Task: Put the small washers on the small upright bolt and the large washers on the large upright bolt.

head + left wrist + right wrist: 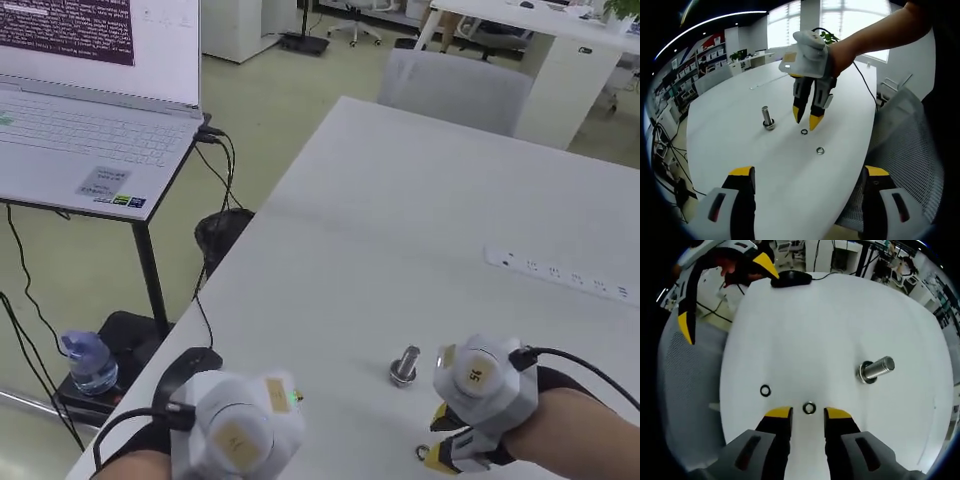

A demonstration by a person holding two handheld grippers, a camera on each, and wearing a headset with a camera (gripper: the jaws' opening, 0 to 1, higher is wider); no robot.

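One steel upright bolt (405, 365) (768, 117) (875, 369) stands on the white table (400, 230). Two small washers lie flat near it. One washer (809, 408) (804, 131) lies on the table right between the tips of my right gripper (809, 413) (806, 120) (440, 457), which is open and points down at it. The other washer (765, 390) (820, 150) lies a little apart, nearer the table edge. My left gripper (809, 172) (725, 295) is held wide open with nothing in it, back from the washers.
A black mouse (792, 277) (185, 365) lies at the table's near edge. A white power strip (560, 272) lies at the right. A laptop (90, 110) sits on a stand to the left, a grey chair (455, 90) behind the table, a water bottle (90, 362) on the floor.
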